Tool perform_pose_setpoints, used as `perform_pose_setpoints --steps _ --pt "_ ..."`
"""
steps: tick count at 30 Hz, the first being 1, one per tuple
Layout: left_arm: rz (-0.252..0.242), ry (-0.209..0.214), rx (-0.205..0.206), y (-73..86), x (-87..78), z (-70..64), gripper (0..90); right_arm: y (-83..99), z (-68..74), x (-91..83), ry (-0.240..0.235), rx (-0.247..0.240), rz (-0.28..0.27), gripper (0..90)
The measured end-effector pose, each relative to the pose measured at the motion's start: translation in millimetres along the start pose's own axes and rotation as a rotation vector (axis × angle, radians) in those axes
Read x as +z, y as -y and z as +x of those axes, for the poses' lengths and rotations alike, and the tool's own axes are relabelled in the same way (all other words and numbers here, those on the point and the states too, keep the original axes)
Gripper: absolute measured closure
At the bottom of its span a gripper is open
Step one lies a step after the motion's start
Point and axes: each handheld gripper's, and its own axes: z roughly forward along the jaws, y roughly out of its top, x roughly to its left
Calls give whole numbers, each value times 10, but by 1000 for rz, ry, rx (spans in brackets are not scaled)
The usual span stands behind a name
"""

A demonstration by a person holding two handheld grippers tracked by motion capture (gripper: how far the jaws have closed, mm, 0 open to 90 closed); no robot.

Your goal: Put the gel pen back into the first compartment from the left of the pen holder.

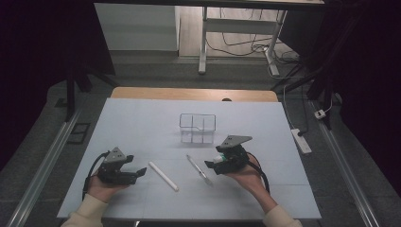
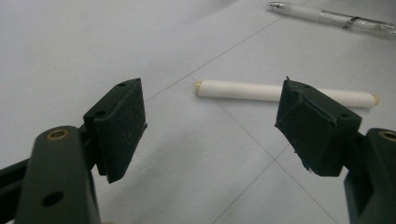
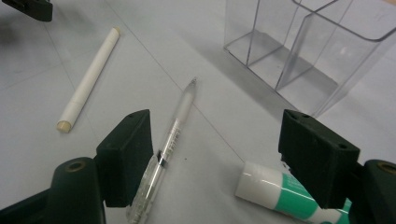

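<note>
A white stick (image 1: 163, 176) lies on the white table (image 1: 142, 123) between my hands, and a clear pen (image 1: 198, 169) lies to its right. My left gripper (image 1: 137, 174) rests open left of the stick. Its own view has the stick (image 2: 252, 90) lying crosswise just past the open gripper (image 2: 217, 122), with the pen (image 2: 336, 18) farther off. My right gripper (image 1: 213, 165) is open, low over the table right of the pen. In its view the pen (image 3: 173, 137) runs past the left jaw and a white-and-green glue stick (image 3: 280, 191) lies by the right jaw of the gripper (image 3: 222, 151).
A clear two-compartment container (image 1: 197, 126) stands mid-table behind the pen, and it rises at the upper right (image 3: 303, 51) of the right gripper view. The white stick (image 3: 88, 77) lies left of the pen there. Beyond the table are floor, cables and a power strip (image 1: 301, 140).
</note>
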Motion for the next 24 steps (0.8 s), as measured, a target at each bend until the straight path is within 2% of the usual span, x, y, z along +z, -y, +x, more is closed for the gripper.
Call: perform_pose_setpoints --steps 17,24 --pt "3 1 1 0 3 5 241 -137 94 315 -30 -14 85 264" --pt "3 1 2 -1 6 4 242 -173 119 401 -41 -20 102 267"
